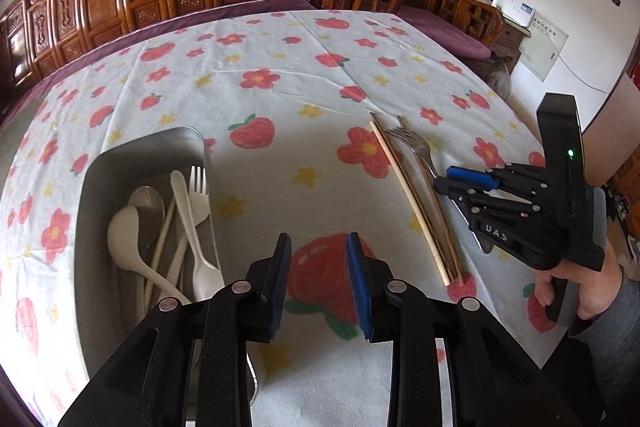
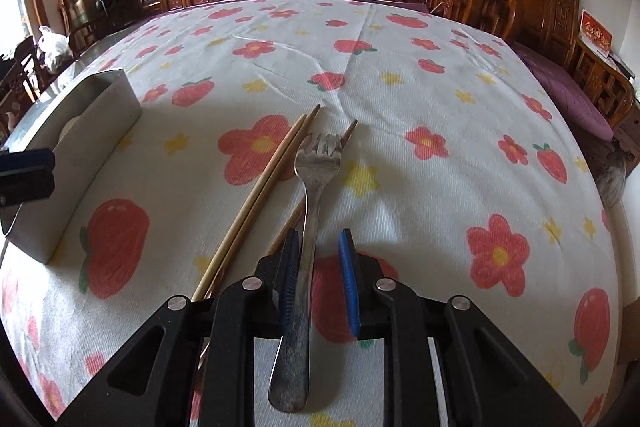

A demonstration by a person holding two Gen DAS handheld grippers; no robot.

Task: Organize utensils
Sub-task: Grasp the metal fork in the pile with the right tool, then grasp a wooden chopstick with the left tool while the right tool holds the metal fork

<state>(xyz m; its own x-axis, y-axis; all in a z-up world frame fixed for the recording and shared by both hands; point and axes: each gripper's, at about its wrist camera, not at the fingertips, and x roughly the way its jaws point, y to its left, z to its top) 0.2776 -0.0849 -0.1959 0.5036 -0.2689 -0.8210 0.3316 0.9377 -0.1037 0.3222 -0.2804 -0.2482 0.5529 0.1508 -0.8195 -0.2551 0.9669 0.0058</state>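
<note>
Nearest my right camera: tarnished steel fork lying on the floral-print cloth of the worktop, handle running between the blue pads of my right hand-held gripper. Jaws part-open; the left pad looks to be at the handle, the right pad has a clear gap. Not gripped yet by my read.

Left hand-held gripper is part-open and holds nothing, just strawberry print between the pads, right beside the rectangular steel tray.

Done so far: tray already holds a white plastic fork, a white plastic spoon, a steel spoon and a few pale handles I can't separate.

Left: steel fork, plus the light wooden chopsticks loose on the cloth just beside it; one darker stick runs under the fork's tines. All well apart from the tray.

I'd call it more than half done. Fork pickup is the step in hand.
</note>
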